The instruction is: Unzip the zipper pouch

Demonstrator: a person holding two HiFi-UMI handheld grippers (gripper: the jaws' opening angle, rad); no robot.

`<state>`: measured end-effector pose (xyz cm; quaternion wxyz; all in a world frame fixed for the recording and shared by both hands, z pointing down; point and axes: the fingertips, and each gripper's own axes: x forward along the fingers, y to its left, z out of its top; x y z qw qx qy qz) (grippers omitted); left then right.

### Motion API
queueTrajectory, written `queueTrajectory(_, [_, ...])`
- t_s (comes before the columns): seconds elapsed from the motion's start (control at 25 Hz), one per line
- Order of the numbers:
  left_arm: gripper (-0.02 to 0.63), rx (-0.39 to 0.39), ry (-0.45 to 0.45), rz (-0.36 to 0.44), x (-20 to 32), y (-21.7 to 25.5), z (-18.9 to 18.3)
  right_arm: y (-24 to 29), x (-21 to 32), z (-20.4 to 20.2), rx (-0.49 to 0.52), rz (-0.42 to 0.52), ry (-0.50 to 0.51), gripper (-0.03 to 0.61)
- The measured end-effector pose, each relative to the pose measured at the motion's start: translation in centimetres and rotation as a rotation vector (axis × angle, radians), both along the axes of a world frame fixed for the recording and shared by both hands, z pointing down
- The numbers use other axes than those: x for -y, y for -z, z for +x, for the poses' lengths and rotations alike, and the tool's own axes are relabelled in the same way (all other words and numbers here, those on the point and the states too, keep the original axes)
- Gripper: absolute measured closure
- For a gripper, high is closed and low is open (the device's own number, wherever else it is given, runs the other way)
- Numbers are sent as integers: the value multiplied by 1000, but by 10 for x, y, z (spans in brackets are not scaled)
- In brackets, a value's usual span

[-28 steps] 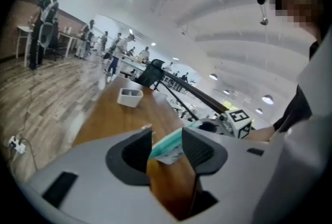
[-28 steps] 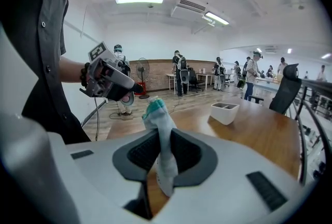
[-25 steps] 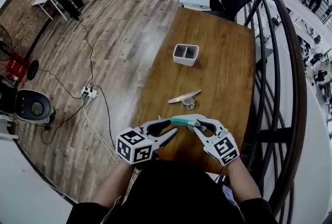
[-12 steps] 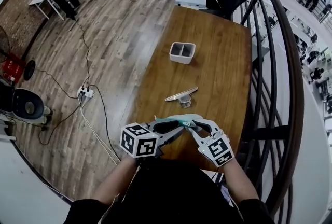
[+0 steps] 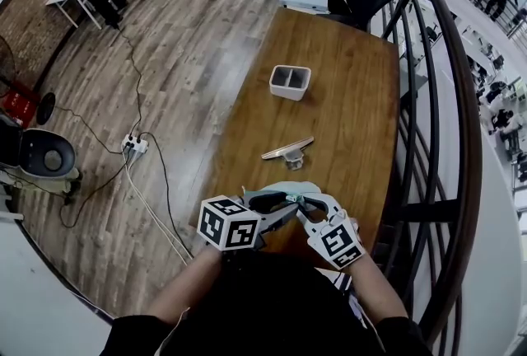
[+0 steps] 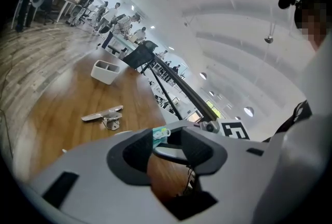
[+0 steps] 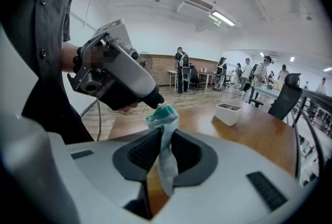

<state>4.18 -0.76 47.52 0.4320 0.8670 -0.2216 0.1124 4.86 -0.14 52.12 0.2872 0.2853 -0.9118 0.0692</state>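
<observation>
Wooden tabletop (image 5: 346, 82) stretches away from me, with a railing on one side and plank floor on the other. In the head view, a white two-compartment bin (image 5: 290, 82) stands at mid-table. Nothing shows in either compartment. A small metal bracket (image 5: 290, 151) lies nearer to me. Both tools meet over the near end of the table, and the zipper pouch (image 5: 284, 188) is held up between them.

In the left gripper view, my left gripper (image 6: 167, 136) has just been opening. Its pads stand apart, with bare wood showing through the gap. The teal end of the pouch and its zipper pull (image 6: 161, 134) sit at the tips against one pad — not squeezed. The bin and bracket lie beyond on the table.

In the right gripper view, my right gripper (image 7: 165, 137) is clamped on the pale fabric of the pouch. The fabric rises between the pads to a teal top, where the left tool's tips are.

I judge that I am at the step of getting hold of the pull. How far the zipper is already open I cannot tell. The next move calls for closing the left pads squarely on the small tab. Then I would draw it along the teeth, away from the right grip, while the right holds firm — a loose pinch could slip off.
</observation>
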Motion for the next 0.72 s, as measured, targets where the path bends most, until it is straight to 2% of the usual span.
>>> queueTrajectory(0.44, [430, 116, 38, -36, 9, -18, -7, -2, -3, -9, -84, 75, 57, 518])
queueTrajectory(0.64, [495, 120, 54, -72, 11, -28, -14, -6, -2, -6, -81, 64, 56, 518])
queueTrajectory(0.72, [497, 113, 57, -86, 10, -29, -16, -6, -2, -7, -79, 62, 52, 518])
